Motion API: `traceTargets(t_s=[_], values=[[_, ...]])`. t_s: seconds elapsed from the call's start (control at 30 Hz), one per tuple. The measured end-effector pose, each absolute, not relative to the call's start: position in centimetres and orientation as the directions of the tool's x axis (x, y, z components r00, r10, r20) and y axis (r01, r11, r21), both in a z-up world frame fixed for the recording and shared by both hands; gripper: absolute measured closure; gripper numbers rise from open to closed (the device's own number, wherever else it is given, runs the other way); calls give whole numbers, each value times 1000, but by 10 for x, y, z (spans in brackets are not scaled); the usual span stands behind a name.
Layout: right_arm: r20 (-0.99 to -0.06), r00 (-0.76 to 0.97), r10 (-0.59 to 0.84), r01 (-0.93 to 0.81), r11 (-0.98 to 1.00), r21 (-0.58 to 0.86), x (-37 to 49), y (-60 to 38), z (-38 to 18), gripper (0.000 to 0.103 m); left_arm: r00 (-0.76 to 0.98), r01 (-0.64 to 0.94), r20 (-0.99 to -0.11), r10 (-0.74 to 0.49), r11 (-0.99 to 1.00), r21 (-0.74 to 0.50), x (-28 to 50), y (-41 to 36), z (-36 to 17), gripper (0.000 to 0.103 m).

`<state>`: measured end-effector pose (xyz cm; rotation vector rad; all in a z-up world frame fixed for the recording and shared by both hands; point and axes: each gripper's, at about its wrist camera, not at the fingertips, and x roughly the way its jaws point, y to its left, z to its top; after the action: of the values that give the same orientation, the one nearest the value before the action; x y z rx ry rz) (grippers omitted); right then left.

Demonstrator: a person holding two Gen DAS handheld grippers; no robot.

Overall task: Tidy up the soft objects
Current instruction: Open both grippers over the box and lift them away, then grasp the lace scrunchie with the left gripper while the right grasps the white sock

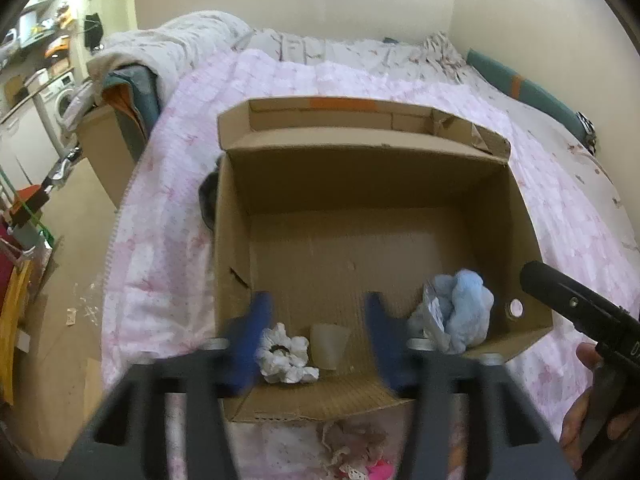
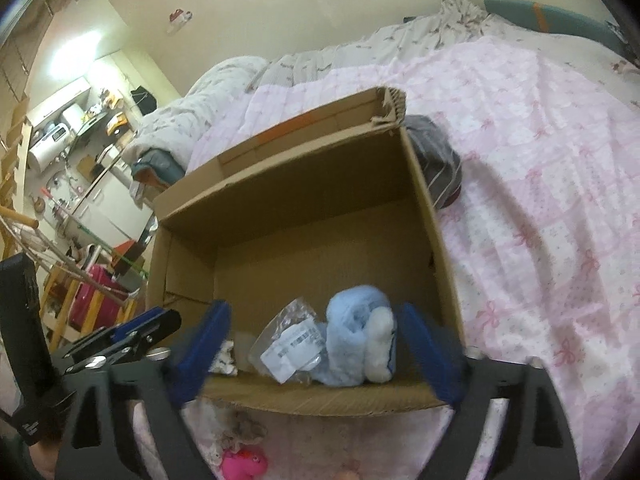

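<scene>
An open cardboard box [image 1: 360, 184] sits on the pink bedspread; it also shows in the right wrist view [image 2: 304, 216]. Inside lie a white fabric flower [image 1: 286, 354], a light blue plush toy [image 1: 466, 306] [image 2: 360, 338] with a plastic tagged bag [image 2: 290, 344], and a small translucent cup [image 1: 329, 345]. My left gripper [image 1: 318, 324] is open and empty above the box's near edge, the flower between its blue fingers. My right gripper [image 2: 316, 344] is open and empty, its fingers on either side of the blue plush, apart from it.
In front of the box lie a lacy beige fabric item [image 1: 352, 444] and a bright pink toy [image 2: 244, 464]. A dark striped cloth [image 2: 438, 164] lies against the box's outer side. Folded quilts [image 1: 180, 44] lie at the bed's far end. Floor and furniture [image 1: 52, 240] lie left.
</scene>
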<state>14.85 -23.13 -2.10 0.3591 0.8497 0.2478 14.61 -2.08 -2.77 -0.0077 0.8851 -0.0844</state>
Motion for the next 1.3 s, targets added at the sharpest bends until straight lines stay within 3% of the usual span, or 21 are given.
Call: traceTargets(t_s=[0.03, 0.67, 1.3], values=[[-678, 646, 351, -69, 911, 407, 148, -233, -20, 0, 635, 67, -768, -77, 997, -44, 145, -20, -27, 32], [-670, 667, 325, -72, 924, 376, 133, -236, -7, 0, 660, 69, -747, -77, 997, -41, 124, -11, -8, 32], [-675, 641, 365, -107, 913, 393, 49, -234, 24, 0, 625, 23, -778, -66, 998, -66, 72, 15, -1, 32]])
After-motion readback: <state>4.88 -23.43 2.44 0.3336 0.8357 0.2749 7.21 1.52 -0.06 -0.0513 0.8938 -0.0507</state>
